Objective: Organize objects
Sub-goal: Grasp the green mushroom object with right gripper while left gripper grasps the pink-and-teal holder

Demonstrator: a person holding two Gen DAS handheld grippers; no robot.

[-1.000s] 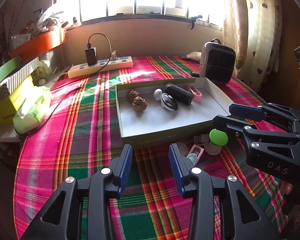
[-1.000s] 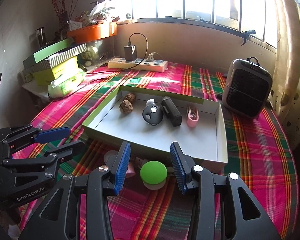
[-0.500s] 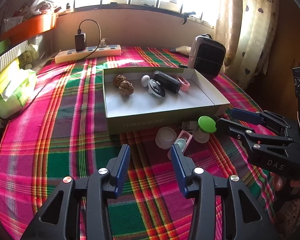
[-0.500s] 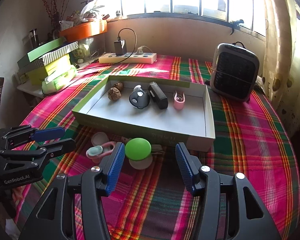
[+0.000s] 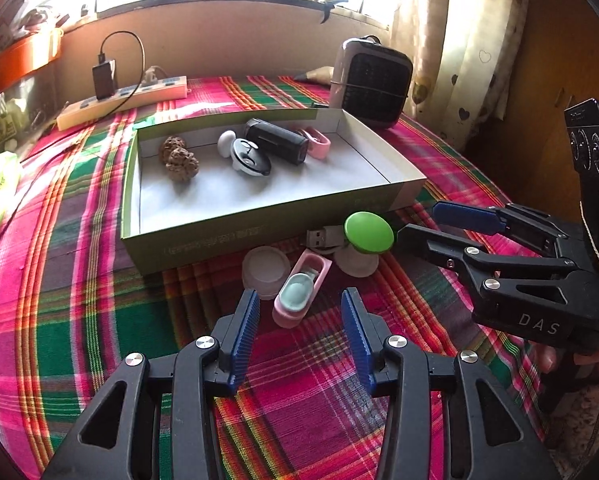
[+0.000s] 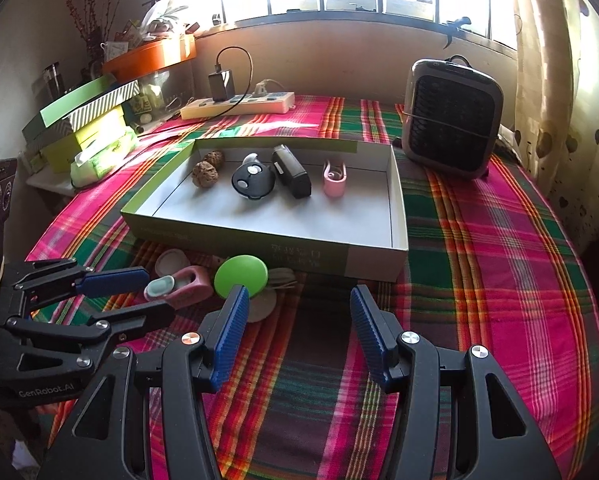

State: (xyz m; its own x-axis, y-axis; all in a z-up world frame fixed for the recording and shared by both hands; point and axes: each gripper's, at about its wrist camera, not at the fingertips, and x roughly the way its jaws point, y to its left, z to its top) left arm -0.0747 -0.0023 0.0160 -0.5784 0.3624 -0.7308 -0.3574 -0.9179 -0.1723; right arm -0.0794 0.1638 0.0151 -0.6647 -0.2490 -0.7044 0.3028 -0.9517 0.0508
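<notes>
Plaid cloth in pink, green and red covers the counter (image 6: 479,240), and a shallow green-sided box (image 5: 227,236) sits at its middle. Inside the box, along the far wall, lie two brown wrinkled nuts (image 5: 179,160), a round black-and-white gadget (image 5: 249,156), a black oblong device (image 5: 277,142) and a pink clip (image 5: 317,142).

Loose things wait on the cloth just outside the near wall of the box: a clear round lid (image 5: 265,270), a pink case with a pale teal oval on it (image 5: 299,294), a green-capped mushroom-shaped object (image 5: 369,232) and a USB plug (image 5: 323,236) touching the green cap's left side.

Left gripper (image 5: 299,320) hangs over the near end of the pink case with its jaws spread, having just opened wider; nothing is pinched, though the case lies just ahead between the blue pads. Right gripper (image 6: 295,328) also has its jaws spread and empty after opening, its left pad close beside the green cap.

Farther back stand a white power strip (image 6: 239,106) on the left and a small grey heater (image 6: 451,120) on the right.
</notes>
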